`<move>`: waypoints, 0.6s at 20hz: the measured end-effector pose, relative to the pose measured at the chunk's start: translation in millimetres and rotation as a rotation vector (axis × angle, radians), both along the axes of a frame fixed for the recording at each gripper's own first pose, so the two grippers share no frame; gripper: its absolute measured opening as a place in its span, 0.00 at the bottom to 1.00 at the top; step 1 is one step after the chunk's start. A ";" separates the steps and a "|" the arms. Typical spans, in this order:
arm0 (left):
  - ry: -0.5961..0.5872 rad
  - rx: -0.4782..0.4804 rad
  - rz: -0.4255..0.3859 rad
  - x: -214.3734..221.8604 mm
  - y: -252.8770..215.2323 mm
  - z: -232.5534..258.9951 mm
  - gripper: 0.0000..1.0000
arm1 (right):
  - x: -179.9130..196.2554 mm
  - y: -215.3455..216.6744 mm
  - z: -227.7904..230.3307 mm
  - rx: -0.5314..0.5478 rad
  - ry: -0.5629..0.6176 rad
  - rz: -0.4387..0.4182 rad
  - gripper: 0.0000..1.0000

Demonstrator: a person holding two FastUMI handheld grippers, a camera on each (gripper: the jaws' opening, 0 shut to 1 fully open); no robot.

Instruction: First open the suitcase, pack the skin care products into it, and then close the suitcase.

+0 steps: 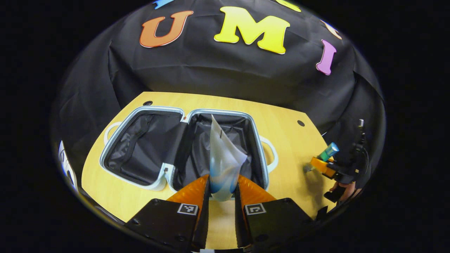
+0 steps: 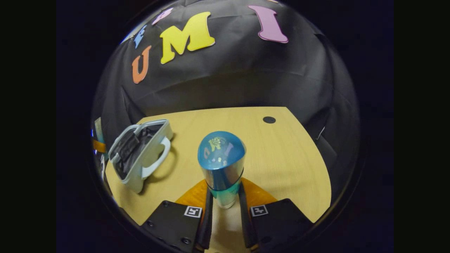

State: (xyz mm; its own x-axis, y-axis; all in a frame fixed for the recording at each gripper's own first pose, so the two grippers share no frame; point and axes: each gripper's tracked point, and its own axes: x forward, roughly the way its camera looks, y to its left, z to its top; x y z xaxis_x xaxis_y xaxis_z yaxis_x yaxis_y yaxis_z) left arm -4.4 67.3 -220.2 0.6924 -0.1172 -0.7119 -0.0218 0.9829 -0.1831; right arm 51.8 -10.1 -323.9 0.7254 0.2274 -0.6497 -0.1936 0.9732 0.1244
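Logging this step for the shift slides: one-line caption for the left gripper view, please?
Left gripper shut on a white-and-blue tube above the open suitcase on the wooden table.

The suitcase [image 1: 182, 147] is lying open on the table [image 1: 291, 140], its two halves side by side. A tube [image 1: 221, 158] is standing between the left gripper [image 1: 222, 188] fingers, over the near edge of the right half. Well to the right of the suitcase, a bottle [image 2: 221, 165] is sitting upright in the right gripper [image 2: 225, 196], above the tabletop.
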 end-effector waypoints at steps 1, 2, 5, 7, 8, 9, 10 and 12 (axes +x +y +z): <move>0.023 -0.013 -0.012 5.8 3.2 -3.2 0.34 | -9.5 3.8 11.4 0.020 0.005 0.016 0.31; 0.049 -0.026 -0.025 13.3 5.7 -7.2 0.34 | -17.6 8.4 22.9 0.047 0.013 0.028 0.31; 0.161 -0.060 -0.080 28.9 11.7 -32.3 0.34 | -43.5 15.1 56.2 0.093 0.019 0.049 0.31; 0.270 -0.095 -0.118 30.0 10.1 -55.9 0.34 | -59.0 16.8 77.2 0.125 0.020 0.052 0.31; 0.328 -0.102 -0.137 31.1 10.0 -66.6 0.35 | -65.1 16.9 87.4 0.140 0.017 0.051 0.33; 0.383 -0.102 -0.153 31.9 10.4 -78.3 0.34 | -71.5 16.6 96.3 0.147 0.012 0.052 0.33; 0.432 -0.099 -0.165 34.2 12.7 -91.4 0.34 | -75.8 14.3 105.0 0.148 0.005 0.049 0.33; 0.523 -0.104 -0.174 36.3 13.6 -110.7 0.34 | -84.4 8.7 117.0 0.147 -0.001 0.035 0.33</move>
State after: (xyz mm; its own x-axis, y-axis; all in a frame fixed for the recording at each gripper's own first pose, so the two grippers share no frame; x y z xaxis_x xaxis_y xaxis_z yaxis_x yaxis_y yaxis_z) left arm 31.9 81.0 -330.9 0.2141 -0.2864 -0.9339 0.0252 0.9574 -0.2878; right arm -32.6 -1.5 -206.9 0.7160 0.3452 -0.6068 -0.2272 0.9371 0.2649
